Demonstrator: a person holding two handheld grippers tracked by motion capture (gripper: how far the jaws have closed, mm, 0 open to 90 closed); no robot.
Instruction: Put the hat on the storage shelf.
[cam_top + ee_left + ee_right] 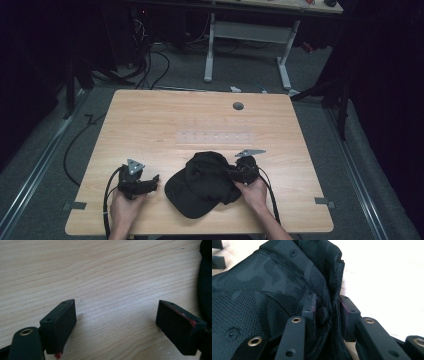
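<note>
A black baseball cap (202, 182) lies on the wooden table (165, 120) near the front edge, brim toward the person. My right gripper (239, 172) is at the cap's right rear. In the right gripper view the cap (262, 285) shows camouflage and mesh fabric, and my right gripper (327, 302) is shut on its back edge, the pads pinching a fold of cloth. My left gripper (152, 181) rests just left of the brim. In the left gripper view my left gripper (116, 307) is open over bare wood, with the cap (206, 285) at the right edge.
A clear plastic strip (215, 136) lies flat at the table's middle, and a grey cable hole (238, 106) sits near the far edge. Beyond the table stands a white-legged desk (250, 30) on a grey floor with cables.
</note>
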